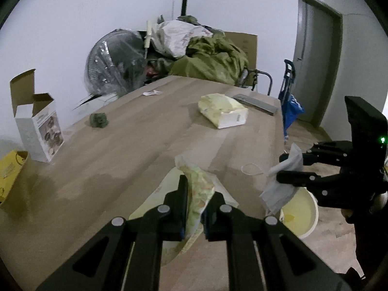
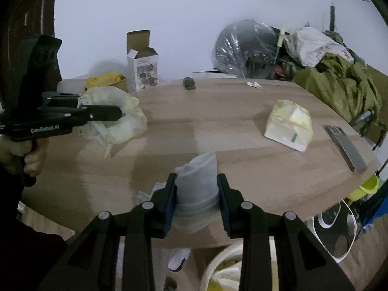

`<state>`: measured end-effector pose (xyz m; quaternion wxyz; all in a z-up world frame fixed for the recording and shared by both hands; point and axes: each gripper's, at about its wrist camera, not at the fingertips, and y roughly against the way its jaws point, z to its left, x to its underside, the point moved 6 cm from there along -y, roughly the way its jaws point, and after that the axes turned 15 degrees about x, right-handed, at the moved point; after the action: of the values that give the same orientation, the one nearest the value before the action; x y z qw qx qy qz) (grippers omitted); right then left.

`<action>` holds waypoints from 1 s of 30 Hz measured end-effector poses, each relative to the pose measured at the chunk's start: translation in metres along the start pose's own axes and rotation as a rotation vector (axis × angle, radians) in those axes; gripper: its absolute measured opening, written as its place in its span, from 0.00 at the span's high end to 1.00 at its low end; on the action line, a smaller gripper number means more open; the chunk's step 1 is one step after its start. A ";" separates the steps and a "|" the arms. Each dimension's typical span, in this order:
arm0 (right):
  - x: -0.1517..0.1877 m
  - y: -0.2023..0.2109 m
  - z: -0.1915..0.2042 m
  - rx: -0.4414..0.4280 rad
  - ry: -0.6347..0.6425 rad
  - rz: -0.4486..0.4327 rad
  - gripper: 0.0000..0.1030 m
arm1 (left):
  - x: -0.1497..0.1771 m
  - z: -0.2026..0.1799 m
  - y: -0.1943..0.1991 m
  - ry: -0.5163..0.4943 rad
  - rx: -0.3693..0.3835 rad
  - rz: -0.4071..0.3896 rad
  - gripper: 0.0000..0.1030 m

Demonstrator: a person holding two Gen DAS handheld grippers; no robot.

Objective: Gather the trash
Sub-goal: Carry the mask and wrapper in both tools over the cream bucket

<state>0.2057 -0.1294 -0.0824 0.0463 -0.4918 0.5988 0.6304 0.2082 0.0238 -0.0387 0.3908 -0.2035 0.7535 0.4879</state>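
Observation:
My left gripper is shut on a crumpled yellowish plastic bag, held above the wooden table; the bag also shows in the right wrist view. My right gripper is shut on a grey face mask near the table's front edge, above a white bin on the floor. In the left wrist view the mask hangs from the right gripper over the bin. A small white wrapper and a dark green wad lie far back.
A tissue pack and a grey flat bar lie at the far right. An open white carton and a yellow box stand at the left. A wrapped fan and green cloth pile sit behind.

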 end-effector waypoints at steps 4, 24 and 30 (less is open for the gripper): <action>0.012 0.010 -0.010 0.024 -0.026 0.002 0.71 | -0.001 -0.016 -0.009 -0.023 0.029 0.007 0.91; 0.096 0.053 -0.086 0.199 -0.184 0.063 0.71 | -0.002 -0.106 -0.068 -0.144 0.221 0.034 0.91; 0.128 0.051 -0.113 0.270 -0.246 0.109 0.70 | -0.003 -0.134 -0.089 -0.184 0.282 0.057 0.91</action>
<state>0.1712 -0.3021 -0.1095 0.1505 -0.3673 0.6934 0.6014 0.2189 -0.1355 -0.0584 0.4690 -0.0798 0.7809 0.4048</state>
